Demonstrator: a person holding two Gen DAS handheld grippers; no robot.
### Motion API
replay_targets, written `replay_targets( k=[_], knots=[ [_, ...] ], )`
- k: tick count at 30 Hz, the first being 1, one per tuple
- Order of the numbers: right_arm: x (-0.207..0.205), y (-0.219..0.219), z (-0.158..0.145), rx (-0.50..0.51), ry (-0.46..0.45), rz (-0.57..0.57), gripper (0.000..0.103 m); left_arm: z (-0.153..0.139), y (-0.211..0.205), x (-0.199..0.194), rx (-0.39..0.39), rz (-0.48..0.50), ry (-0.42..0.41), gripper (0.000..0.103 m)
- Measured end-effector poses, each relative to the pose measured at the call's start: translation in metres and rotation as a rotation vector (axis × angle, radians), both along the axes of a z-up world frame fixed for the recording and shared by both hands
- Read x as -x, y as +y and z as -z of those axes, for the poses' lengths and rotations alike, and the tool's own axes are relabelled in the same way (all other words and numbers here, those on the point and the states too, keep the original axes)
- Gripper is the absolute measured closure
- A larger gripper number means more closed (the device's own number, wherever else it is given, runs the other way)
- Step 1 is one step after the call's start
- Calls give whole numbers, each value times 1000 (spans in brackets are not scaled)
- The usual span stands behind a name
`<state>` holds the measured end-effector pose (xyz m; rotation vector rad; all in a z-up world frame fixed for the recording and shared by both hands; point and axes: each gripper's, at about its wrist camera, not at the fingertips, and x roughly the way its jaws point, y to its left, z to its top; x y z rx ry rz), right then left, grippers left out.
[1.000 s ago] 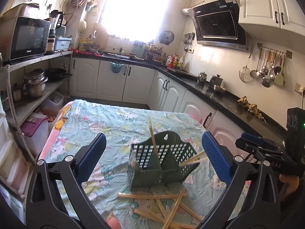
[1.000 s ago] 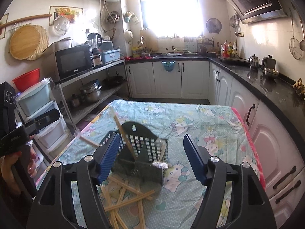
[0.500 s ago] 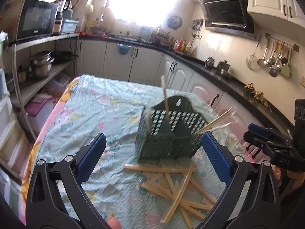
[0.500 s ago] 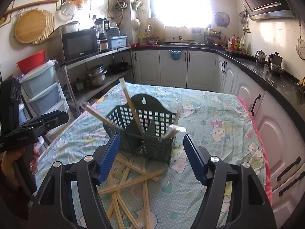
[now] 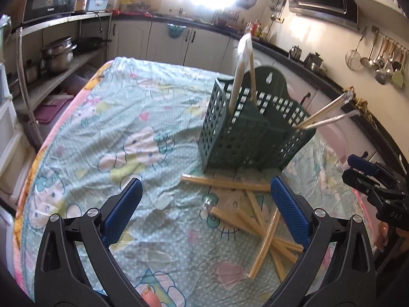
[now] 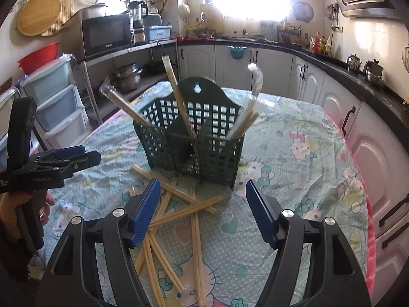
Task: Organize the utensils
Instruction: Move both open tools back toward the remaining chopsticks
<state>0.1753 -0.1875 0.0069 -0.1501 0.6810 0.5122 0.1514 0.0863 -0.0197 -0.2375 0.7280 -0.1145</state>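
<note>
A cartoon-print tablecloth [image 6: 294, 153] covers the whole table below both claws. Straight ahead of the right gripper [image 6: 203, 204] and just beyond its fingertips stands the dark green slotted utensil caddy [image 6: 202, 138], upright, with several wrapped chopstick pairs [image 6: 176, 97] leaning out of its compartments; from the left gripper [image 5: 204, 206] the caddy sits ahead and to the right. Between and beneath the fingers of both claws lies the loose heap of chopsticks [image 6: 179, 212], crossed over one another on the cloth in front of the caddy. Both claws are released, jaws spread wide with nothing between the pads. The likely trouble lies in the heap: the sticks overlap, so closing on one could pinch its neighbour too, or lever others aside and off the table edge. They lie flat on soft cloth, so the pads may snag a fold instead. Their thin wrappers look slippery, and a clumsy insertion could tip the light caddy.
</note>
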Motion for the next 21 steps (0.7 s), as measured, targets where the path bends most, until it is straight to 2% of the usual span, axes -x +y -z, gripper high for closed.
replay_targets(
  k=[12,21],
  knots=[
    [-9,3,32,34,49,10,36,27,-5,-14,50,33,83,12],
    [-39,-3,59,-12,159,55,36,49,2,-36,134,27,165,26]
  ],
)
